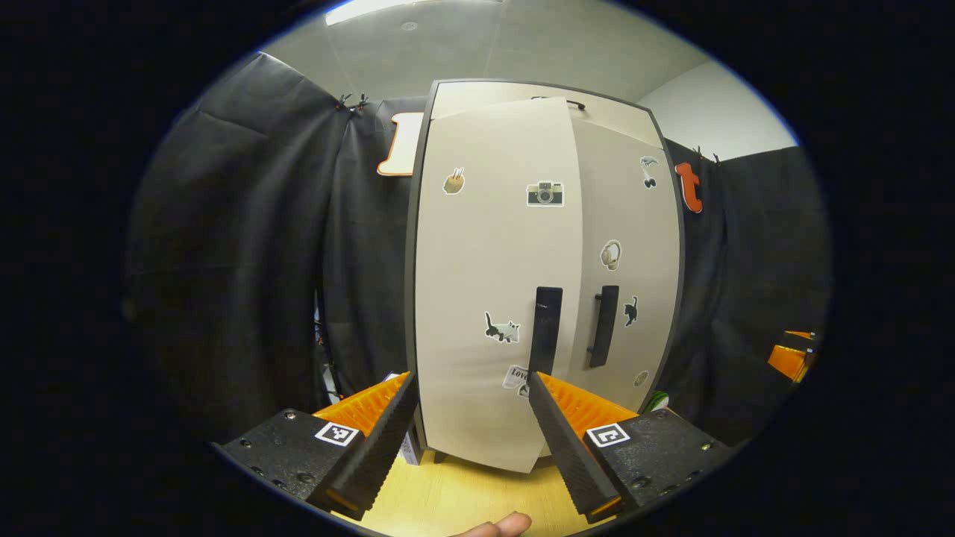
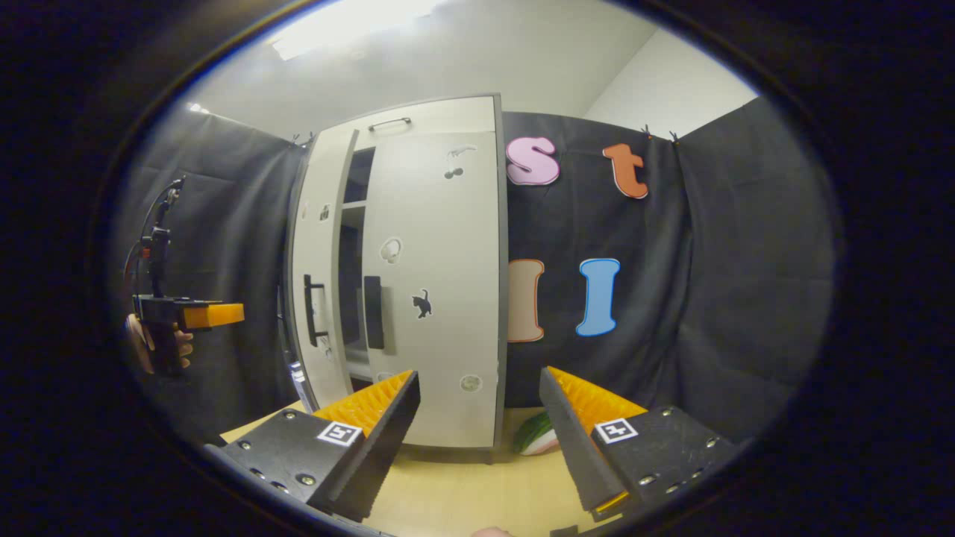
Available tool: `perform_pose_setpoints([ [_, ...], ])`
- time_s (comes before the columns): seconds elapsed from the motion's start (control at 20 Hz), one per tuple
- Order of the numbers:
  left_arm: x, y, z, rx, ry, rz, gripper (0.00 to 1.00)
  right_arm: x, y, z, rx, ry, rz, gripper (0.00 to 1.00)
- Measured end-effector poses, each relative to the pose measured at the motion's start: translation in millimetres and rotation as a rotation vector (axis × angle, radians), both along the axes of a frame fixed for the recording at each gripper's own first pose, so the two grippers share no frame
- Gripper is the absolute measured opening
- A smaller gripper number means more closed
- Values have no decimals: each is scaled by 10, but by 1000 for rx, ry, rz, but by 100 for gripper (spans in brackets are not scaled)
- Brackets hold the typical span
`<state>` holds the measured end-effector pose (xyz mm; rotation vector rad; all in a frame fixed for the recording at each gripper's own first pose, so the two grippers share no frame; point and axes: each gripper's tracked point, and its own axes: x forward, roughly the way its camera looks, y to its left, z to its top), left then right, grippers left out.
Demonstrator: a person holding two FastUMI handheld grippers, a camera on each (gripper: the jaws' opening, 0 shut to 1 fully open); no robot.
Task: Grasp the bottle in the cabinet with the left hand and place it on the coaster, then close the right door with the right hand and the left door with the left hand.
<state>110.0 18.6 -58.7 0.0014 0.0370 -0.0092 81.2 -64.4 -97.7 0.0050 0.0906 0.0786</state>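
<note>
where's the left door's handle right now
In the left gripper view the left door's handle is a black vertical bar at the door's lower right edge, just above the left gripper, beside the right door's handle.

The cabinet (image 1: 492, 298) has smooth, matt, cream-coloured doors inside a thin dark frame, dotted with small flat stickers. Its two bar handles (image 1: 603, 326) are matt black. The tabletop (image 1: 477, 500) is pale wood-look board with a slight sheen. The left gripper (image 1: 471, 432) has matt black fingers with finely ribbed inner faces, backed by ridged orange plastic and screwed black plates. The right gripper (image 2: 479, 429) is built alike. Behind hangs creased, matt black cloth (image 1: 246, 246).
</note>
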Motion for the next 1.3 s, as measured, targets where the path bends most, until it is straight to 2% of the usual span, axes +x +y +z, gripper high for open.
perform_pose_setpoints([
  [0.05, -93, -17, 22, 9, -4, 6, 95, -53, 42, 20, 5, -13, 11, 98],
  [0.1, -168, -36, 64, 21, -19, 8, 91, -98, 77, 78, 13, -31, 18, 98],
  [0.15, -231, -49, 113, 31, -36, 10, 95, -140, 124, 116, 23, -40, 24, 98],
  [0.2, -293, -41, 133, 39, -37, 21, 95, -180, 157, 159, 34, -45, 21, 98],
  [0.5, -597, -54, 466, -11, -42, 5, 95, -384, 468, 517, 51, -77, -5, 97],
  [0.8, -742, -27, 885, -15, -86, -43, 95, -553, 852, 845, 79, -81, -21, 98],
  [1.05, -821, 22, 1028, -8, -94, -45, 95, -641, 1131, 927, 75, -60, -6, 98],
  [1.3, -807, -9, 1127, 20, -112, -56, 95, -595, 1230, 947, 46, -64, -16, 97],
])
